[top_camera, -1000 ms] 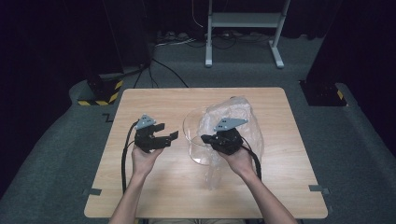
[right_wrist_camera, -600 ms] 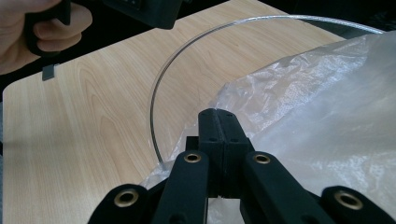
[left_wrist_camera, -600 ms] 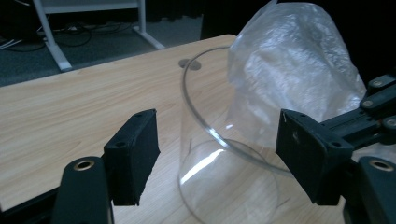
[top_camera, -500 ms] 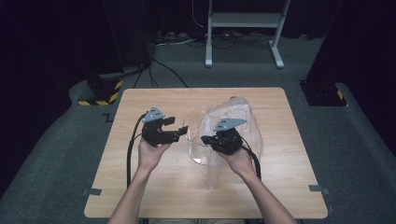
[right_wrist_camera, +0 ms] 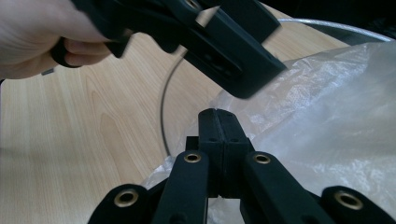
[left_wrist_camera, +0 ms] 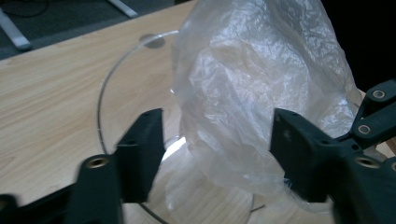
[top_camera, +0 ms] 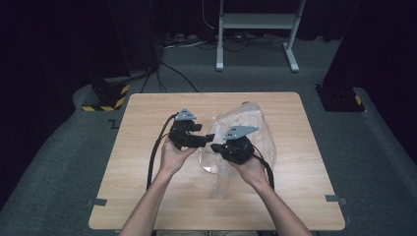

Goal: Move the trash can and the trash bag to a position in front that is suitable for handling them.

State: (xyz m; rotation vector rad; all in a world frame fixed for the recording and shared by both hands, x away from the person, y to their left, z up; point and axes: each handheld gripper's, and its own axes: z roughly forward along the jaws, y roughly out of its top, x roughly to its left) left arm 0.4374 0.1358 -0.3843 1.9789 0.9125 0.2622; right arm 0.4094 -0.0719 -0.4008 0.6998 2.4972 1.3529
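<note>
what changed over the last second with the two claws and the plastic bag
The left claw moved right across the table toward the plastic bag, its jaws closing partway; in the left gripper view they straddle the bag without pressing it. The right claw kept its place, shut on the bag's film beside the clear round rim.

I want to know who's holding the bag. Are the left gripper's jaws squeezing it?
No, the left gripper has its jaws apart, with the plastic bag loose between them.
</note>
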